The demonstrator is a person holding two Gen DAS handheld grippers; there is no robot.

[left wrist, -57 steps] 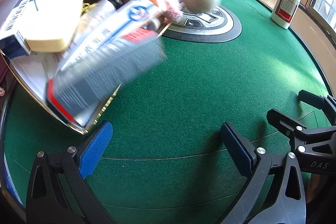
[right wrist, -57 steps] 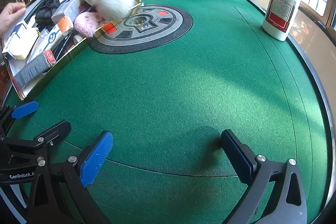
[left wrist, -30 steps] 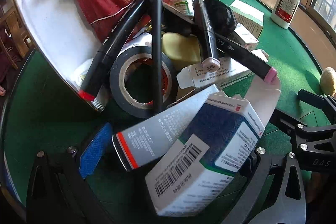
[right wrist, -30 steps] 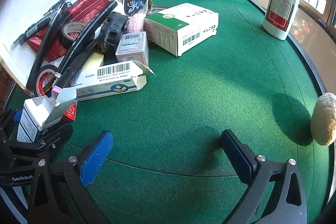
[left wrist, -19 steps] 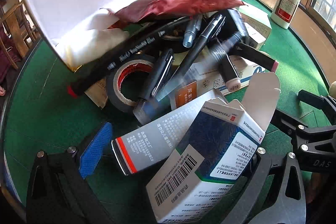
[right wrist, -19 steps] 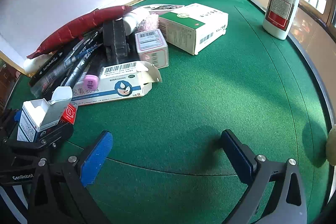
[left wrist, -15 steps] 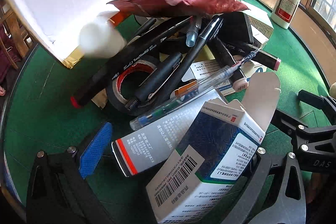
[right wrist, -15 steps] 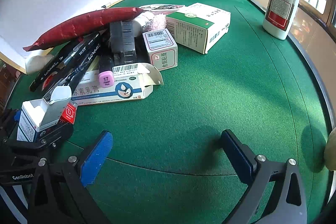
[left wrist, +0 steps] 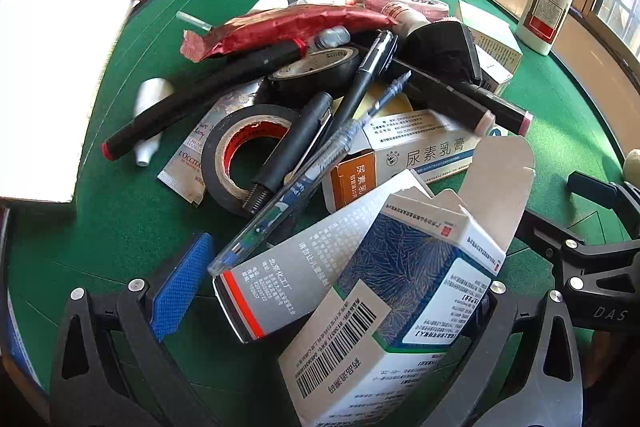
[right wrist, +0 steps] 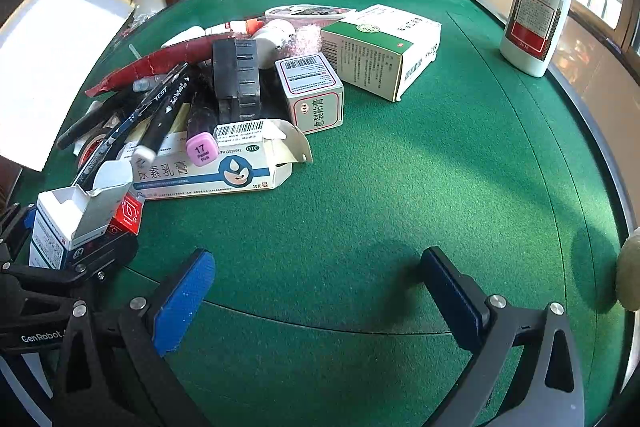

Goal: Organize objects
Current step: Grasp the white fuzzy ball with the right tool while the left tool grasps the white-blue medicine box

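A heap of small objects lies dumped on the green felt table (right wrist: 400,187). It holds two black tape rolls (left wrist: 240,155), pens and markers (left wrist: 360,83), a red foil packet (left wrist: 280,27) and an ointment box (right wrist: 208,167). My left gripper (left wrist: 336,295) is open, and a blue-and-white medicine box (left wrist: 400,327) and a grey box (left wrist: 296,267) lie loose between its fingers, hiding the right one. My right gripper (right wrist: 316,287) stands open over bare felt, to the right of the heap. A green-and-white box (right wrist: 380,51) and a small pink-edged box (right wrist: 314,91) stand at the heap's far side.
A white tray (left wrist: 44,79), blurred, hangs at the left edge, off the heap. A white bottle with a red label (right wrist: 534,15) stands at the far right rim. A pale fuzzy ball (right wrist: 628,275) rests by the right rim. Dark furniture stands beyond the table.
The white tray tipped over, spilled its contents onto the felt, then drew away to the left. The heap has settled and spread. Neither gripper has moved.
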